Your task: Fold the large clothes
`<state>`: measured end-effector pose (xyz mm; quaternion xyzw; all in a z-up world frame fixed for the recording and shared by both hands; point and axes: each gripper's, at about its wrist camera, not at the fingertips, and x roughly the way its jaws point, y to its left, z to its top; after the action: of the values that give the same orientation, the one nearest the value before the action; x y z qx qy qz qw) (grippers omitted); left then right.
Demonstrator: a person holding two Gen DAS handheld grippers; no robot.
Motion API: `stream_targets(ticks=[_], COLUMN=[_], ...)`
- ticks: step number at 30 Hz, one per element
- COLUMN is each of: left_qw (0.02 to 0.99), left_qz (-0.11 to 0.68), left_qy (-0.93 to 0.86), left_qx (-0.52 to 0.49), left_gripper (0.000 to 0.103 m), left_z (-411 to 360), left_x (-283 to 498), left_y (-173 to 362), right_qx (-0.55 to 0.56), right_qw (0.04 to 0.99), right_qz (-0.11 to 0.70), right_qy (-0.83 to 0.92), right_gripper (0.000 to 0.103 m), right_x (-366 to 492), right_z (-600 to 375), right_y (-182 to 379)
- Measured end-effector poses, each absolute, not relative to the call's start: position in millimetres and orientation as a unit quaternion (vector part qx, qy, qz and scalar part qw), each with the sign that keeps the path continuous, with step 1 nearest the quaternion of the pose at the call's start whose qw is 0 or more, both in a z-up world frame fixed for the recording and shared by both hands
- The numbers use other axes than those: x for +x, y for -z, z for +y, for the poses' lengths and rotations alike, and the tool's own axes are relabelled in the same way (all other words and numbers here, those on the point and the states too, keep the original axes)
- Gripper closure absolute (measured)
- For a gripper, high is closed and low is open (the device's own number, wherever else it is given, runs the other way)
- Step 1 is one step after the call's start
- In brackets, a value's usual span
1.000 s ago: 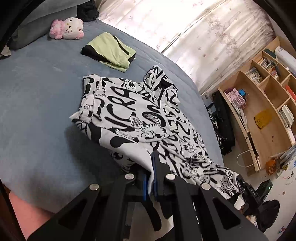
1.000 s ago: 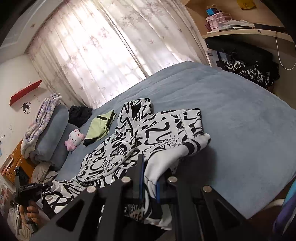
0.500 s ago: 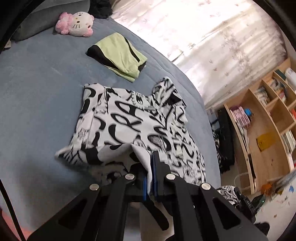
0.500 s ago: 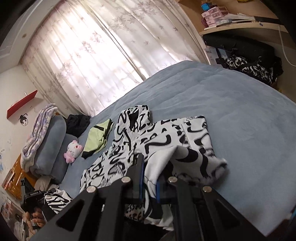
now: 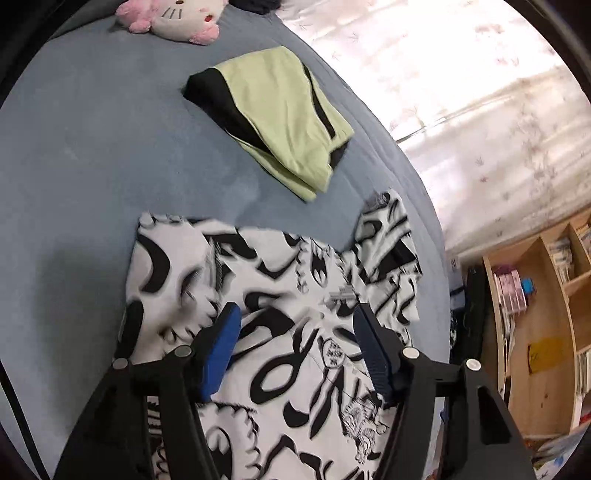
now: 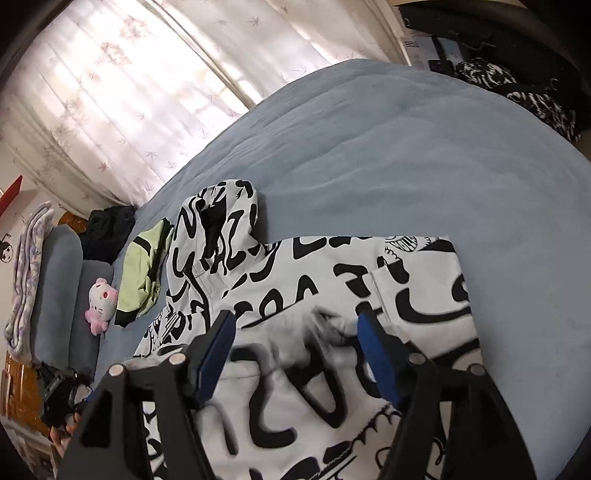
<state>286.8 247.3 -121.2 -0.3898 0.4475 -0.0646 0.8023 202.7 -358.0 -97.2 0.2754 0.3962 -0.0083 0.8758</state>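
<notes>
Right now both grippers stood over the black-and-white printed hoodie (image 5: 295, 325), which lay on the blue-grey bed (image 5: 92, 155). Left gripper (image 5: 295, 314): jaws had just been opening and stood apart, blue pads either side of the print, fabric below the gap and not pinched. Right gripper (image 6: 295, 317): same, jaws had just been opening and were wide apart, cloth loose and blurred under them, nothing clamped.

Hoodie sat folded over on itself, 1 straight edge running across the bed in the right wrist view. Its hood (image 6: 218, 221) stuck out toward the curtain (image 6: 147, 74) side of the bed.

Folded green-and-black garment (image 5: 273, 114) lay just beyond the hoodie, apart from it, nearer the head of the bed. Pink-and-white plush cat (image 5: 173, 14) lay further up, by the grey pillows (image 6: 59, 288). A dark garment (image 6: 107, 229) was piled at that head corner.

Off the bed: wooden shelving (image 5: 546, 314) past the far edge in the left wrist view; another black-and-white patterned item (image 6: 517, 92) off the far corner in the right wrist view.
</notes>
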Motion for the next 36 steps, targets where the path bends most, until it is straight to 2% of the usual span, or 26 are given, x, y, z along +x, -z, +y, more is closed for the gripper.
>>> stream_targets(ticks=[3, 14, 22, 24, 26, 30, 31, 33, 34, 36], left_qw=[0.813, 0.827, 0.814, 0.812, 0.811, 0.817, 0.819, 0.817, 0.818, 0.83], left_qz=[0.465, 0.55, 0.566, 0.566, 0.565, 0.552, 0.55, 0.55, 0.549, 0.528], left_qy=[0.06, 0.105, 0.128, 0.138, 0.151, 0.146, 0.144, 0.153, 0.148, 0.124], left_qx=[-0.345, -0.059, -0.025, -0.017, 0.006, 0.075, 0.083, 0.079, 0.085, 0.128], left_gripper=[0.041, 0.041, 0.041, 0.041, 0.041, 0.042, 0.043, 0.072, 0.073, 0.09], left_z=[243.4, 180.3, 172.2, 166.6, 154.8, 132.7, 129.8, 124.5, 120.4, 105.3], left_x=[298.5, 319.7, 335.4, 335.9, 335.8, 330.4, 329.7, 328.3, 326.2, 315.6], left_y=[126.4, 161.6, 180.5, 178.7, 177.7, 176.9, 177.1, 177.0, 177.0, 174.9], right_qx=[0.253, 0.077, 0.057, 0.047, 0.042, -0.015, -0.016, -0.006, -0.001, 0.005], right_qw=[0.881, 0.868, 0.863, 0.867, 0.869, 0.877, 0.879, 0.884, 0.887, 0.895], right_qz=[0.401, 0.49, 0.501, 0.496, 0.492, 0.481, 0.476, 0.467, 0.461, 0.446], right_qy=[0.006, -0.007, -0.004, -0.003, -0.023, -0.005, -0.001, 0.006, 0.011, 0.02], right_gripper=[0.034, 0.034, 0.035, 0.044, 0.087, 0.089, 0.091, 0.093, 0.094, 0.096], right_x=[205.8, 238.6, 255.8, 253.2, 249.7, 240.4, 238.2, 235.2, 233.4, 227.8], right_z=[-361.7, -346.1, -345.3, -342.5, -335.1, -315.4, -314.6, -318.0, -319.5, -322.6], right_y=[99.1, 156.6, 177.6, 177.0, 176.4, 176.6, 175.9, 173.1, 171.0, 164.5])
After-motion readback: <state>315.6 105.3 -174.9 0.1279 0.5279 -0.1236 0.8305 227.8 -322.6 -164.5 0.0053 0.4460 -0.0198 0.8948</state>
